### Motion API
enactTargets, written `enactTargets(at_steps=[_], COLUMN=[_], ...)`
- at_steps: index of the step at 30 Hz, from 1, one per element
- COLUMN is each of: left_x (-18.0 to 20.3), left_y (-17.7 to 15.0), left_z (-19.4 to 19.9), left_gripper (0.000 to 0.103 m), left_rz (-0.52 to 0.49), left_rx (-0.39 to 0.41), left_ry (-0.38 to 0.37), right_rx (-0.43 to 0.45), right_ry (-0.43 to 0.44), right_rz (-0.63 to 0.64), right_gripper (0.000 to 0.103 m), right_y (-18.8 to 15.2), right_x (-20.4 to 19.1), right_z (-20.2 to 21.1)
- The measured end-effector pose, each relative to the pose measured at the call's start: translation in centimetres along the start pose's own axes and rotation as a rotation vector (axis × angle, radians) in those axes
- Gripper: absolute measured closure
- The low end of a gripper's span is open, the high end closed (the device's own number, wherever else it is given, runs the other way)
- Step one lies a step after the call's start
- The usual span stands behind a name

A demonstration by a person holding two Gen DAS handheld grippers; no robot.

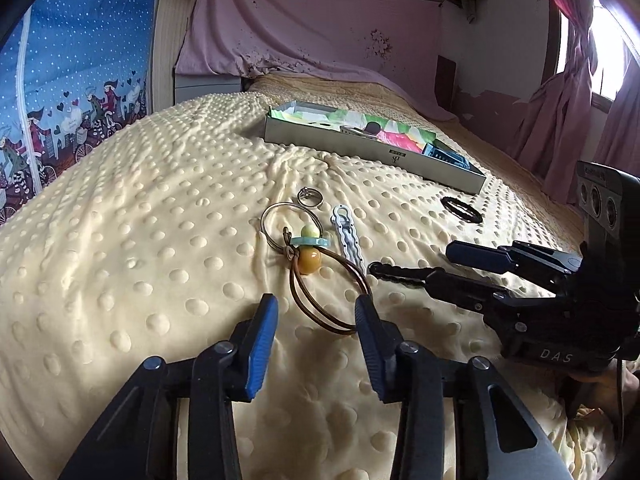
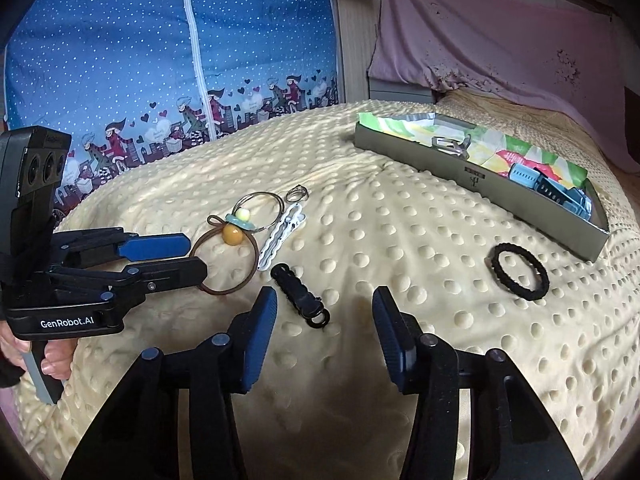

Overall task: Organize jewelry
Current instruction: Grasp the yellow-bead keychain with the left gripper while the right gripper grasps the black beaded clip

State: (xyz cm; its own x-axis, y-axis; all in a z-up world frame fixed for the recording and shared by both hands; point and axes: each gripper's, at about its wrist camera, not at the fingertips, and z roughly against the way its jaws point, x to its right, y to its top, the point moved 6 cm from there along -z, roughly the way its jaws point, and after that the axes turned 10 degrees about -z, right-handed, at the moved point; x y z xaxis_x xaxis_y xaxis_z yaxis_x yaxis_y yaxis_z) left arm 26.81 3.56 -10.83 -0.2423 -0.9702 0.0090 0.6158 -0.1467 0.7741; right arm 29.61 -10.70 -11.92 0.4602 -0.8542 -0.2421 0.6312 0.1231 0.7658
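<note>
Your left gripper (image 1: 316, 312) is hovering low in the frame, fingers spread around the near loop of the brown hair tie (image 1: 332, 300). Your right gripper (image 2: 324, 304) is spreading its fingers too, the black hair clip (image 2: 298, 296) lying just ahead. Filling both views, the dotted yellow bed (image 1: 140, 240) is carrying the grey box (image 1: 372, 152) at upper right, then the white clip (image 1: 348, 236) and small ring (image 1: 310, 198) at center.

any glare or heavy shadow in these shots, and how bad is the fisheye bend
Left wrist view: the window is blown out white at right; the blanket bulges like a dome. Right wrist view: no glare, soft shadow under the right gripper, dark vignette at corners.
</note>
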Motion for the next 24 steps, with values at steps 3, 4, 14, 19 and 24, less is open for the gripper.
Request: enactTargets(at_steps=[3, 4, 14, 19, 24], left_x=[0.0, 0.0, 0.2, 0.7, 1.1], left_y=[-0.1, -0.2, -0.2, -0.1, 0.2], left_z=[-0.3, -0.5, -0.9, -0.8, 0.0], left_gripper=[0.078, 0.080, 0.098, 0.098, 0.098], left_rz=[0.012, 0.014, 0.007, -0.023, -0.046], left_rx=[-0.013, -0.021, -0.039, -0.032, 0.001], left_ry=[-0.019, -0.022, -0.033, -0.035, -0.024], right_rx=[-0.027, -0.034, -0.065, -0.060, -0.029], right_ry=[0.013, 0.015, 0.039, 0.032, 0.033], right_rz=[0.020, 0.027, 0.030, 0.047, 0.032], right_gripper=[0.060, 0.060, 0.085, 0.086, 0.090], right_y=[-0.2, -0.2, -0.6, -0.8, -0.7], right_x=[-0.4, -0.5, -0.6, -0.9, -0.7], right_z=[-0.8, -1.0, -1.7, -1.5, -0.7])
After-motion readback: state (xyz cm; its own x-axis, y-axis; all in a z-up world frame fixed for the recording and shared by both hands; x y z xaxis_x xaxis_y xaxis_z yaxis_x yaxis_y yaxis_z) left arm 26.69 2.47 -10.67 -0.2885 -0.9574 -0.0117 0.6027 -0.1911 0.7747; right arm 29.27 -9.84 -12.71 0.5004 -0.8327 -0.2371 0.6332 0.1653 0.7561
